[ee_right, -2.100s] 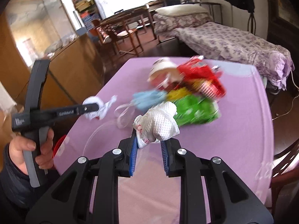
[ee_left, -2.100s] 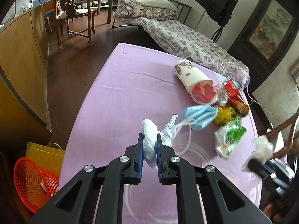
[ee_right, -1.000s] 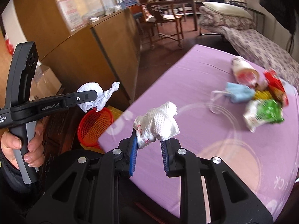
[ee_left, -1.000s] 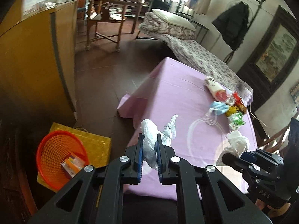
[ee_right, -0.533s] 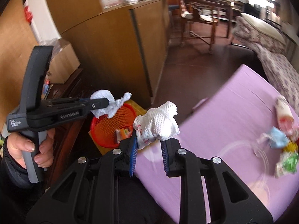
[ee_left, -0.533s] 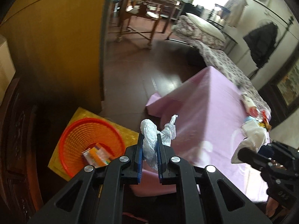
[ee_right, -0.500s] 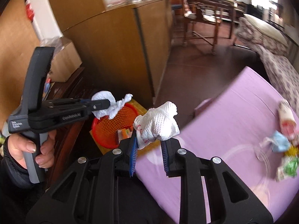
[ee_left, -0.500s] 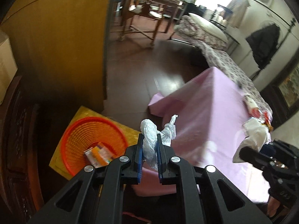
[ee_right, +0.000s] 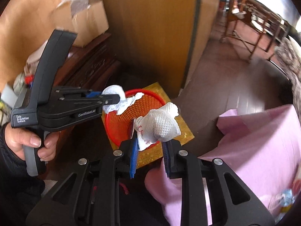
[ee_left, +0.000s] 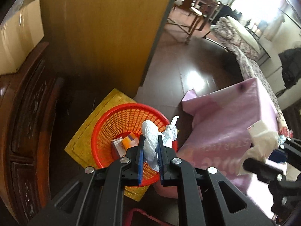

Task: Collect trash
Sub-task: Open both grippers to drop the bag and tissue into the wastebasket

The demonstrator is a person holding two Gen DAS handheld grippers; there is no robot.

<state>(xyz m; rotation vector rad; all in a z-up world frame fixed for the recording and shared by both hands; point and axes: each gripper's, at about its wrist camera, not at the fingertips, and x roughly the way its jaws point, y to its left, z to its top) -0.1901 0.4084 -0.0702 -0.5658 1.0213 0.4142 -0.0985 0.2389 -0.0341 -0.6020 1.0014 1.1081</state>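
now the left gripper [ee_left: 150,151] is clenched on a crumpled white plastic wad [ee_left: 150,141], which sticks up from between the blue pads. seen from the left wrist, the wad sits over the orange basket [ee_left: 120,120] on the floor; from the right wrist, the same gripper [ee_right: 111,98] reaches in from the left with its wad [ee_right: 120,101] over the basket's near rim. a hand [ee_right: 30,141] grips the handle.

the right gripper [ee_right: 150,150] is clenched on a balled paper towel [ee_right: 160,124] with red print on it; the towel rests on the pads and bulges above them. it shows in front of the basket [ee_right: 120,124], toward its right edge, though whether it is truly above it i cannot tell. in the left view the towel [ee_left: 261,141] appears at the right, over the pink cloth [ee_left: 235,116].

the basket stands on a yellow mat [ee_left: 82,137] on dark floor, beside a wooden partition [ee_left: 105,28] and a dark carved cabinet [ee_left: 26,113]. a small box [ee_left: 124,143] lies inside the basket. the cloth's corner hangs just right of the basket. more litter [ee_right: 287,199] lies blurred on the cloth.
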